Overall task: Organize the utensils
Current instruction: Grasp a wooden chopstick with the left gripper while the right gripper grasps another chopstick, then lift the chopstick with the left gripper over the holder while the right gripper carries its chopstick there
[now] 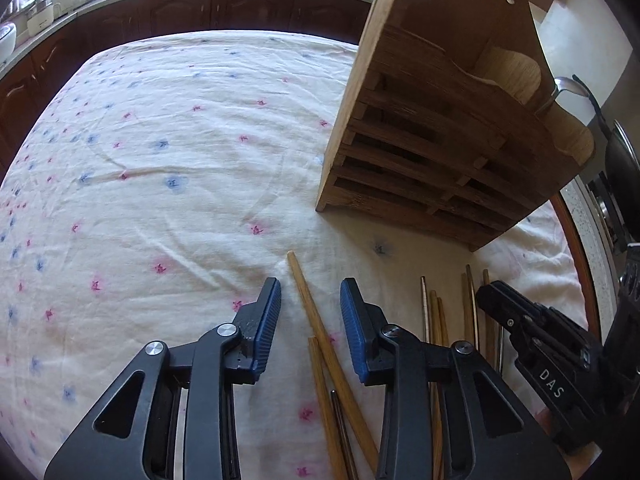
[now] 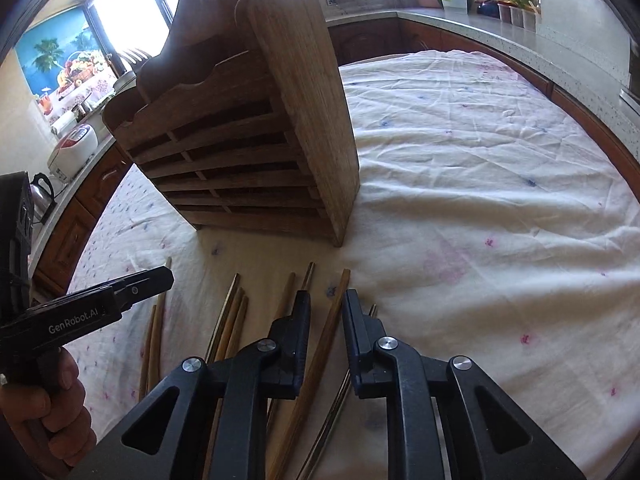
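A wooden utensil rack (image 1: 436,120) with slatted front stands on the flowered tablecloth; it also shows in the right wrist view (image 2: 248,148). A metal spoon (image 1: 568,86) pokes out of its far compartment. Several wooden and metal chopsticks lie loose on the cloth before it. My left gripper (image 1: 310,292) is open, its blue pads either side of a light wooden chopstick (image 1: 320,328), just above it. My right gripper (image 2: 326,304) is open, straddling a brown chopstick (image 2: 324,340). More chopsticks (image 2: 232,320) lie to its left. The right gripper shows from the side in the left wrist view (image 1: 520,320).
The round table (image 2: 608,152) with the white cloth (image 1: 160,160) is ringed by brown kitchen cabinets (image 1: 240,4) and a counter. A rice cooker (image 2: 74,148), kettle (image 2: 40,192) and jars stand on the counters. A dark pan (image 1: 624,168) sits at the right edge.
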A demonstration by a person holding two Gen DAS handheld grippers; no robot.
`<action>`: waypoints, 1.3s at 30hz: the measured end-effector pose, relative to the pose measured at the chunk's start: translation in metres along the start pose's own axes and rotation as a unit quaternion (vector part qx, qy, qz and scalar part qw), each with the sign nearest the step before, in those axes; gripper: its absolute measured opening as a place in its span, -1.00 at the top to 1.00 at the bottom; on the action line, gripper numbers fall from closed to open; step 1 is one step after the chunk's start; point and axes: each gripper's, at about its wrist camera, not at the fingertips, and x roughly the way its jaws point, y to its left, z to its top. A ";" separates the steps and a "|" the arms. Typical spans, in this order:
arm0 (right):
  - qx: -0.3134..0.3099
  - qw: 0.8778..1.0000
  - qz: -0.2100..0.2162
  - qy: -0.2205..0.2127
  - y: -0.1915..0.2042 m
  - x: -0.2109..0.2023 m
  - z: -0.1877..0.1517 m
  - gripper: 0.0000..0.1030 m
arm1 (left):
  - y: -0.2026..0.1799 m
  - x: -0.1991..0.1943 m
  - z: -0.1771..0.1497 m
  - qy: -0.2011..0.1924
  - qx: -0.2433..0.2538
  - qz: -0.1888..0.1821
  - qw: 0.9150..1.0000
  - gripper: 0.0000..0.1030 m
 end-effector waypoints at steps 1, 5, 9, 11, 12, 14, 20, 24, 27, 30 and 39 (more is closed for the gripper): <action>-0.008 1.000 -0.006 -0.001 0.002 0.002 0.001 0.69 | -0.004 0.001 -0.001 -0.001 0.010 0.004 1.000 0.61; -0.034 0.999 -0.033 -0.008 0.010 0.002 -0.001 0.81 | -0.008 0.000 -0.003 0.001 0.021 0.000 1.000 0.86; -0.010 1.000 -0.003 -0.007 0.003 -0.003 -0.001 0.86 | -0.003 -0.011 -0.008 -0.003 0.003 -0.025 1.000 0.88; -0.001 1.000 0.007 -0.014 0.000 -0.012 -0.003 0.86 | 0.001 -0.022 -0.012 -0.010 -0.005 -0.039 0.999 0.88; 0.001 1.000 0.013 -0.019 0.000 -0.019 -0.003 0.87 | 0.004 -0.029 -0.014 -0.014 -0.010 -0.046 0.999 0.88; 0.006 0.999 0.024 -0.029 0.000 -0.034 -0.005 0.87 | 0.007 -0.044 -0.019 -0.024 -0.021 -0.059 0.998 0.88; 0.011 0.996 0.051 -0.067 0.004 -0.081 -0.005 0.89 | 0.016 -0.101 -0.036 -0.061 -0.039 -0.098 0.993 0.89; 0.013 0.993 0.069 -0.095 0.007 -0.116 -0.006 0.89 | 0.020 -0.137 -0.044 -0.088 -0.041 -0.120 0.988 0.90; 0.009 0.990 0.077 -0.119 0.010 -0.142 -0.005 0.90 | 0.014 -0.160 -0.044 -0.106 -0.038 -0.132 0.985 0.91; 0.009 0.986 0.087 -0.142 0.011 -0.166 -0.005 0.90 | 0.013 -0.179 -0.045 -0.125 -0.035 -0.140 0.982 0.91; 0.003 0.976 0.090 -0.197 0.012 -0.209 0.001 0.90 | 0.013 -0.217 -0.046 -0.170 -0.028 -0.148 0.974 0.91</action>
